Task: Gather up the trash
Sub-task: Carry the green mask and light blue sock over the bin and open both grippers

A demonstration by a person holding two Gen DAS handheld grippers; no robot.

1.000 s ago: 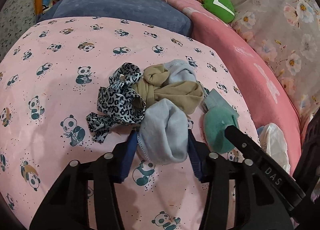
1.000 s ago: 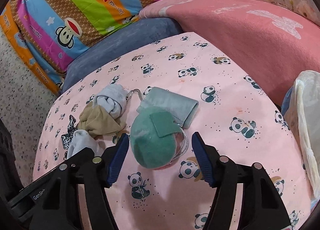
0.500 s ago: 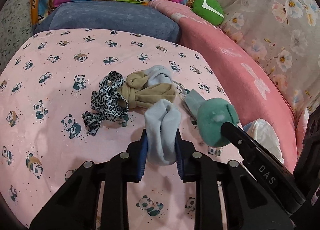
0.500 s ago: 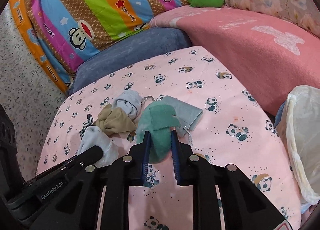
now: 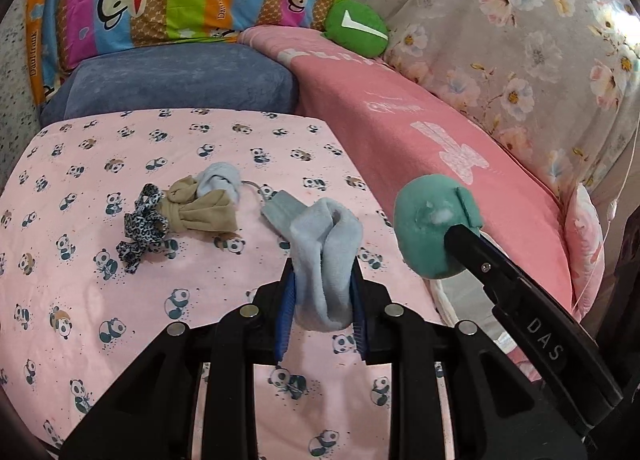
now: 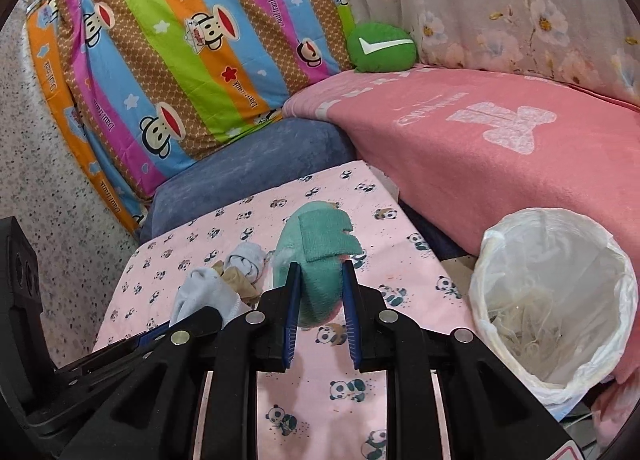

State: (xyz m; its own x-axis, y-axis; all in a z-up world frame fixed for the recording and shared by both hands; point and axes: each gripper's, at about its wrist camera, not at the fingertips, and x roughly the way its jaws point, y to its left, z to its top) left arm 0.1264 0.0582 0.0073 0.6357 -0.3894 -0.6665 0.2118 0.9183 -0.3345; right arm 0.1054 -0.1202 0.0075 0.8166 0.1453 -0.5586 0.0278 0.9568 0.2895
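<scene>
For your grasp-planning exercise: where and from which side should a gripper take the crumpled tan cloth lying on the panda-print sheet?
Grip the crumpled tan cloth across its pinched, knotted waist, coming from above. Probably best: it is narrowest and bunched highest there, while the flared end lies flat. The leopard-print strip and pale blue rolled cloth crowd its sides.

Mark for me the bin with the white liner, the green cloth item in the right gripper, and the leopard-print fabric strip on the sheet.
bin with the white liner (image 6: 500,244): right wrist view, liner's far rim.
green cloth item (image 6: 320,280): right wrist view, bulged body between the pads.
leopard-print fabric strip (image 5: 144,224): left wrist view, knotted middle.
</scene>
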